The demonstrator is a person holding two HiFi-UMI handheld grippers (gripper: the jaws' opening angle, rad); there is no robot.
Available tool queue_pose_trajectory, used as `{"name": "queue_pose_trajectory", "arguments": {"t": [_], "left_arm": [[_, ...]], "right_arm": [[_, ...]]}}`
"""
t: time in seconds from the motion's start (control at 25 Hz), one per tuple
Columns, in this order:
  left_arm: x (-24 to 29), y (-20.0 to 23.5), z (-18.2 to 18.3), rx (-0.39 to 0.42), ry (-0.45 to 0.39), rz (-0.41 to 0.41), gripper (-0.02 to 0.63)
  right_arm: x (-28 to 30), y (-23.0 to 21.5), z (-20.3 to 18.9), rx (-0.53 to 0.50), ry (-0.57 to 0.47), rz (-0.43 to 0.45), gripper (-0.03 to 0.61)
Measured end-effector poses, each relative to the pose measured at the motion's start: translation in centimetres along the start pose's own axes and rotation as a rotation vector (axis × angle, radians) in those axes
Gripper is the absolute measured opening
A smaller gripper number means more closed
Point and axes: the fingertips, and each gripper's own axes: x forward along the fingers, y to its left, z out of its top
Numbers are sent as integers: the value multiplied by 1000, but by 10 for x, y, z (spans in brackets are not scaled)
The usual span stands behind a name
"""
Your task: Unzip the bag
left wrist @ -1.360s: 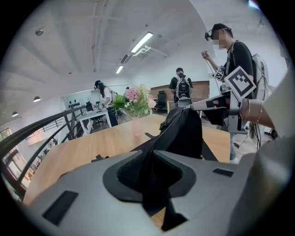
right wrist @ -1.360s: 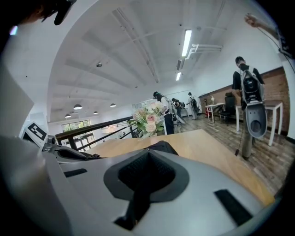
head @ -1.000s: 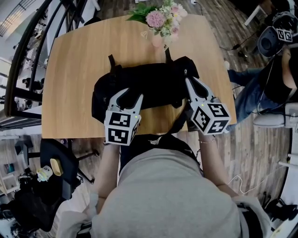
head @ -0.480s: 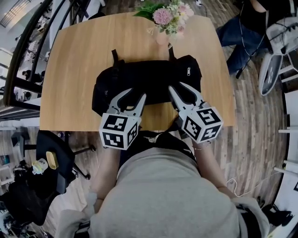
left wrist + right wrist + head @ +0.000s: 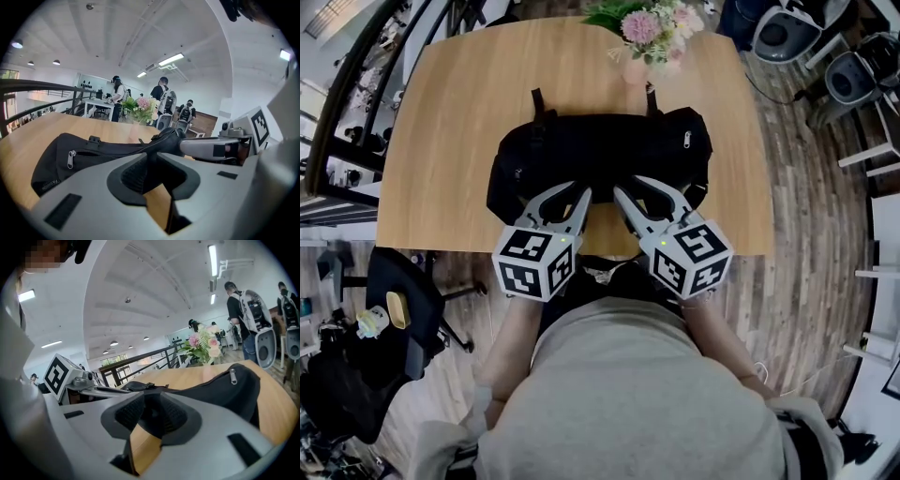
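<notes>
Closest in, a person in a grey top (image 5: 628, 394) holds both tools at the near edge of the light wooden table (image 5: 450, 112). The left gripper (image 5: 151, 158), its jaws having just been closing, is clenched on a fold of the black fabric bag (image 5: 600, 155) at that bag's near side. Just beside it, the right gripper (image 5: 153, 394) has its jaws a little apart, though they too have just been closing. Black bag fabric sits between its pads but does not look pinched. The bag lies lengthwise across the table's middle, with a silver metal zip pull (image 5: 686, 141) showing near its right end. Beyond it, at the far edge, stands a bunch of pink and white flowers (image 5: 652, 28).
</notes>
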Motion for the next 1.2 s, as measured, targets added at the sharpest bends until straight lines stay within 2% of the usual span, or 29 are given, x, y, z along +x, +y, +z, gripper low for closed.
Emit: {"name": "queue_pose_trajectory", "arguments": {"t": [0.2,0.44,0.68,0.84,1.2], "left_arm": [[-3,-7,-11,-22,19,-4,55],[-5,-9,-16,-27,28,9,38],[-2,-10,-23,6,65,38,31],[1,-12,-21,-4,64,34,28],[2,-6,-15,-17,55,47,26]], "right_arm": [[2,7,-6,-25,27,15,93],[5,13,-7,-44,28,38,6],[7,14,-16,-17,72,70,6],[7,16,-19,-25,89,77,6],[10,21,-14,-46,68,92,6]]}}
